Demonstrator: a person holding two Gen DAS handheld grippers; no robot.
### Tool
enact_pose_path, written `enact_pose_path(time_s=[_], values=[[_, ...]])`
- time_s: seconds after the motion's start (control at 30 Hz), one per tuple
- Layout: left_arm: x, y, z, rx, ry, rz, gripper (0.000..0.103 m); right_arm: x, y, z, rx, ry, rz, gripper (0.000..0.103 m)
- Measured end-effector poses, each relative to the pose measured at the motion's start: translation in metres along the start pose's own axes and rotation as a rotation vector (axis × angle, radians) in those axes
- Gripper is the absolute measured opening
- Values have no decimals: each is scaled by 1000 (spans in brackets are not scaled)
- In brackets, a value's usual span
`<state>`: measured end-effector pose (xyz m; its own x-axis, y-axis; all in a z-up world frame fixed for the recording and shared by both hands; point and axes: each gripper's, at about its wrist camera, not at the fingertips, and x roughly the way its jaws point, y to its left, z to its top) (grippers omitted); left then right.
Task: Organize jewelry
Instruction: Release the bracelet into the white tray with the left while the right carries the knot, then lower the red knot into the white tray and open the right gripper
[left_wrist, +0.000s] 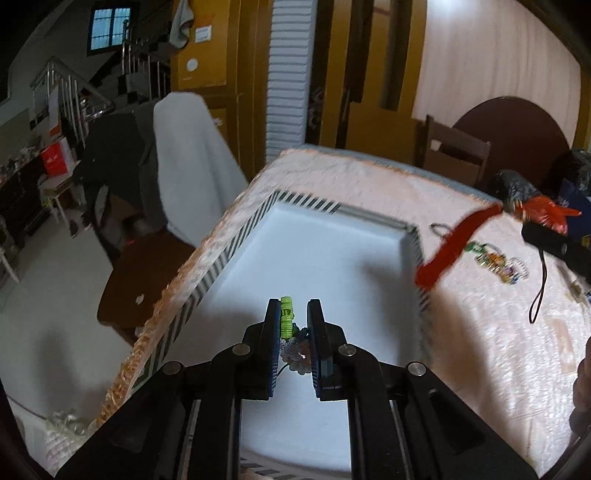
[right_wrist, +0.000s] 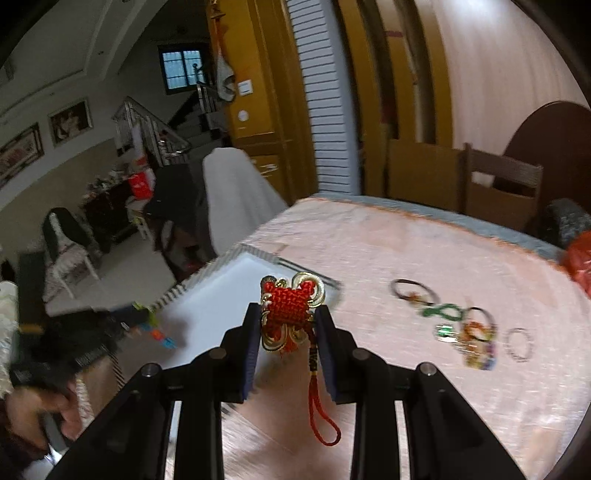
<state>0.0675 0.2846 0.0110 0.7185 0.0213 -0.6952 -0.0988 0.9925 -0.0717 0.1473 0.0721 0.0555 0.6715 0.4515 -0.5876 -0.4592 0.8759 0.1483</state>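
A lived-in home: a staircase (right_wrist: 162, 133) with metal railing rises toward a window (right_wrist: 181, 70), framed pictures (right_wrist: 70, 120) hang on the wall, cloth-draped chairs (right_wrist: 236, 192) stand on the floor, and wooden doors (left_wrist: 373, 74) and a wooden chair (right_wrist: 502, 188) stand past the tabletop's (right_wrist: 369, 240) far edge.

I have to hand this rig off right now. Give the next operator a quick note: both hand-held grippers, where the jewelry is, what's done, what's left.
Left hand-held gripper: over the white tray, jaws slightly apart around a green bead piece with a flower charm; grip not certain.
Right hand-held gripper: shut on the red knot ornament, near the tray's corner; its tassel hangs across the tray's right edge.
Tray: no jewelry visible lying inside yet.
Left on the pink cloth: dark ring bracelets, green bead strand, colourful pile, pale bracelet.
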Motion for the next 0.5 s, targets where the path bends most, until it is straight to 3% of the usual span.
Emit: enact_pose_path(time_s=[0.33,0.37,0.43,0.5], values=[[27,18,-22,-42,77,47,0,96,43,-23,-13,169,62,30],[29,20,-23,-44,85,49,1,103,46,-27,-6,188,74,31],[29,21,-23,-39,89,61,18,116,51,-33,12,217,102,32],[28,22,-25,-41,81,57,21,124,58,-38,19,220,96,38]])
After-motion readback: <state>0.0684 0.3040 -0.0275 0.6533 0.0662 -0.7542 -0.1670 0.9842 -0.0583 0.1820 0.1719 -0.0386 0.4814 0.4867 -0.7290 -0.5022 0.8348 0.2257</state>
